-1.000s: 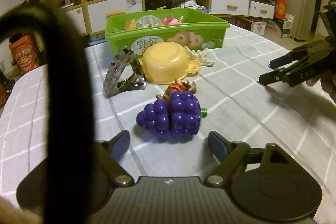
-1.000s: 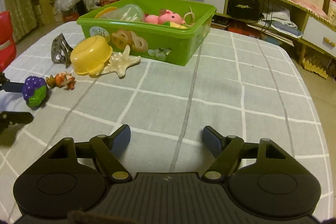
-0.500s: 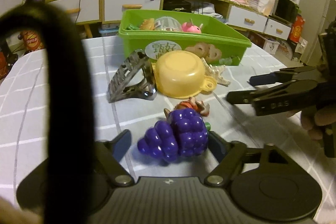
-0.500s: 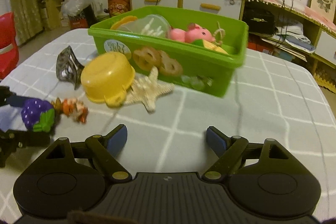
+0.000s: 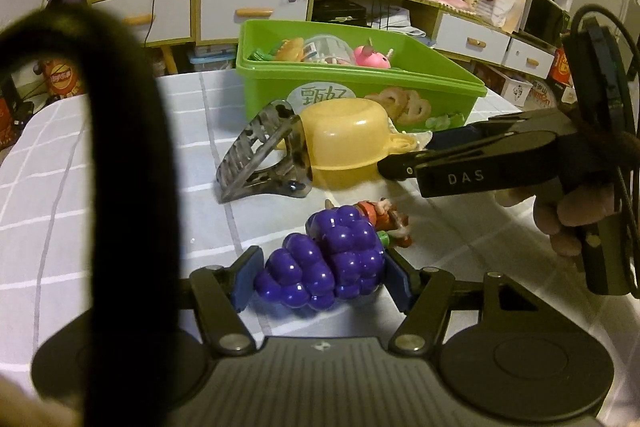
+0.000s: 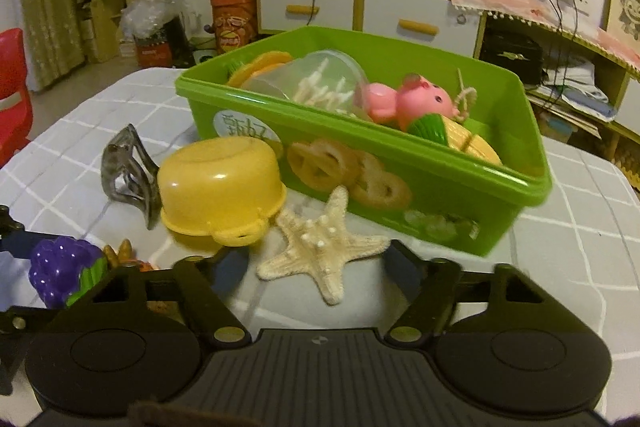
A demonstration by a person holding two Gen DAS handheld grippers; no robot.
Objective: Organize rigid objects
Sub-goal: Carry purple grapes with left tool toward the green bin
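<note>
The left gripper (image 5: 322, 277) has just been closing and its pads are now pressing both sides of the purple grapes (image 5: 326, 269), which are lying on the table (image 5: 120, 227). The right gripper (image 6: 308, 259), jaws narrowing but unclenched, is straddling the starfish (image 6: 320, 247) without gripping. The green bin (image 6: 400, 163) is already holding several toys; the yellow bowl (image 6: 220, 183), hair clip (image 5: 264, 157) and small figure (image 5: 384, 217) are waiting outside, so roughly half looks left.

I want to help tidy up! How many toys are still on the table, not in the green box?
5: grapes between the left gripper's pads, figurine behind them, yellow bowl, hair clip, starfish. Others may be hidden.
</note>
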